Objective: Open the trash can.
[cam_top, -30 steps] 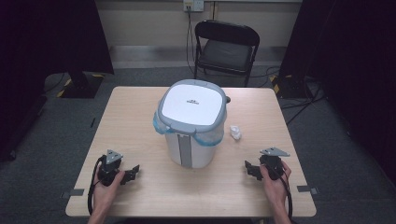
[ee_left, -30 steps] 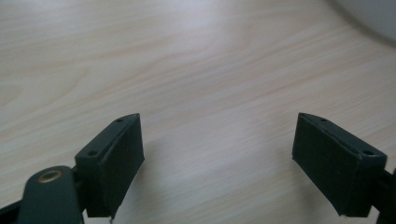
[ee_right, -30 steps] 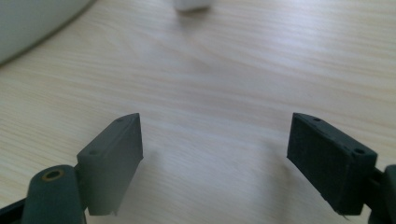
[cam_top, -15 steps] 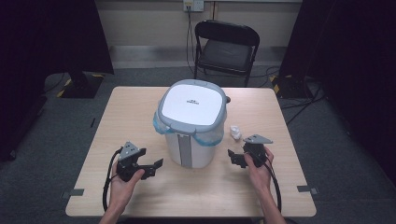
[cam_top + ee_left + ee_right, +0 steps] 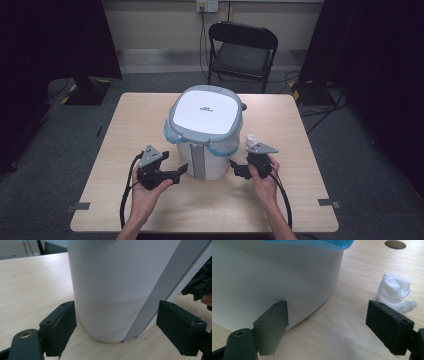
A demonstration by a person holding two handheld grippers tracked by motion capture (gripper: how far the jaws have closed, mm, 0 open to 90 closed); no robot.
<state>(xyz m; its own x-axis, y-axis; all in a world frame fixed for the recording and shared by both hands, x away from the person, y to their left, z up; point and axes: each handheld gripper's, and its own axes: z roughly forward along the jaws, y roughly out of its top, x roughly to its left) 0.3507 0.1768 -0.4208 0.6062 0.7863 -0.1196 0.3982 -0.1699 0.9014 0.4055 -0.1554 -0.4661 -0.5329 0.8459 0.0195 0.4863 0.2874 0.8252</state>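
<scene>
A white bin [image 5: 205,150] with a grey lid [image 5: 204,112] and a blue liner [image 5: 220,148] stands mid-table. My left gripper [image 5: 178,171] is open at the bin's front left, low near its base. In the left gripper view the jaws [image 5: 120,335] stand wide to either side of the white wall [image 5: 110,287] and its grey strip [image 5: 160,295], with nothing gripped. My right gripper [image 5: 238,170] is open at the bin's front right. Its jaws [image 5: 334,325] frame bare table between the bin [image 5: 274,277] and a crumpled white tissue [image 5: 395,293].
The tissue [image 5: 251,137] lies on the wooden table [image 5: 300,150] just right of the bin, beyond my right hand. A cable hole [image 5: 395,244] sits in the tabletop farther back. A black folding chair [image 5: 242,50] stands behind the table.
Both grippers have moved forward and inward from near the table's front edge and now sit close beside the bin's base. The bin and tissue have not moved.
</scene>
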